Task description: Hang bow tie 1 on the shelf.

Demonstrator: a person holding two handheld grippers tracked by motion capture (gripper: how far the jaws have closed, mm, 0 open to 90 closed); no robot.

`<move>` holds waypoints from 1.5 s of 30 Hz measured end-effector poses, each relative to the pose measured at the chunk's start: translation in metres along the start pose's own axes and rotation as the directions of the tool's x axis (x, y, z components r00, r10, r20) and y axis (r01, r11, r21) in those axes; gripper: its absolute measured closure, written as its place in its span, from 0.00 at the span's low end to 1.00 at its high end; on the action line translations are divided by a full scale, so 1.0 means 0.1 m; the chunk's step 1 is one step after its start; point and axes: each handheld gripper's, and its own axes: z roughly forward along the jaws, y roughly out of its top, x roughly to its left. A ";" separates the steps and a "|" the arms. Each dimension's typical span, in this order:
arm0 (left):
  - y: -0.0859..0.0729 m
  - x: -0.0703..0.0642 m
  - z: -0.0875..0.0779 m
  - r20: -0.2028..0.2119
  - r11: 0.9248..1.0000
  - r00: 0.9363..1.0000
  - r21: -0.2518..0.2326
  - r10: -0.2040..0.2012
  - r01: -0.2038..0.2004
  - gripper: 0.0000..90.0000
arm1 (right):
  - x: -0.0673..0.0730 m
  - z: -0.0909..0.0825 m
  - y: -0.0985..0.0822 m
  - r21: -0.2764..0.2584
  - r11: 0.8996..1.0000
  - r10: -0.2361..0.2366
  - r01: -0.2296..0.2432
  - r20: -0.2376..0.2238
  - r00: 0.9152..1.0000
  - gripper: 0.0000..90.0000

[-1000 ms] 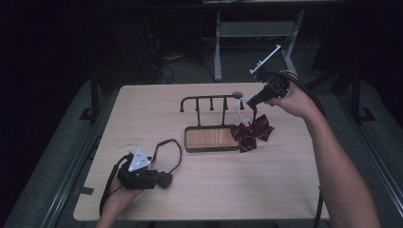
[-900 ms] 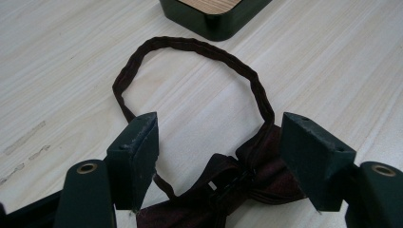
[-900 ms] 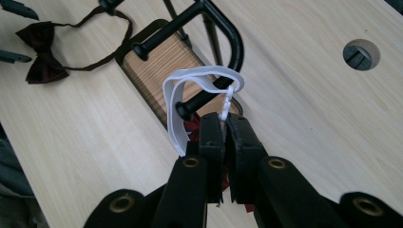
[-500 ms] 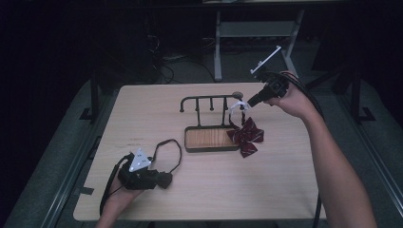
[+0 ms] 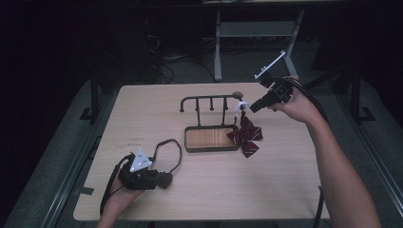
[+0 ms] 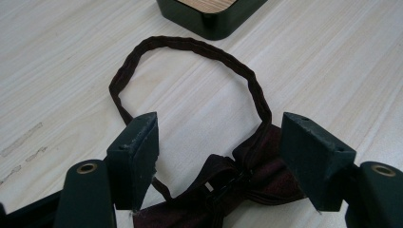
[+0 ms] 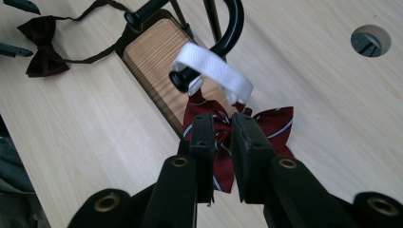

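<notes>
A red striped bow tie (image 5: 246, 135) hangs by its white band (image 7: 216, 71) from the end peg of a black rack (image 5: 209, 99), against the side of its wooden tray (image 5: 211, 137). My right gripper (image 7: 223, 126) is just behind the band. Its jaws have just been opening and now stand a narrow gap apart, pressing on nothing, with the tie (image 7: 275, 121) below them. At the front left, my left gripper (image 6: 218, 142) rests on the table, open wide. A dark maroon bow tie (image 6: 228, 185) lies between its jaws, with its strap loop (image 6: 190, 45) stretching toward the tray.
A round cable hole (image 7: 370, 40) is in the tabletop behind the rack. A metal stand (image 5: 218, 42) and dark floor lie beyond the table's far edge. Bare wood stretches along the front and right of the table (image 5: 285, 190).
The red bow tie has settled slightly left and lower beside the tray. The right hand has drawn back a little to the right. The left hand has kept still.
</notes>
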 end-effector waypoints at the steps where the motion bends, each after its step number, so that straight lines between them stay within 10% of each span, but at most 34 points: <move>1: 0.00 0.00 0.00 0.000 1.000 1.000 0.002 0.000 0.000 0.34 | 0.00 0.00 -0.01 -0.002 1.000 0.002 -0.002 -0.001 1.000 0.87; 45: -0.01 0.00 0.02 0.000 1.000 1.000 0.015 0.003 -0.003 0.34 | 0.01 0.20 -0.55 -0.011 1.000 0.012 -0.012 -0.077 0.997 0.65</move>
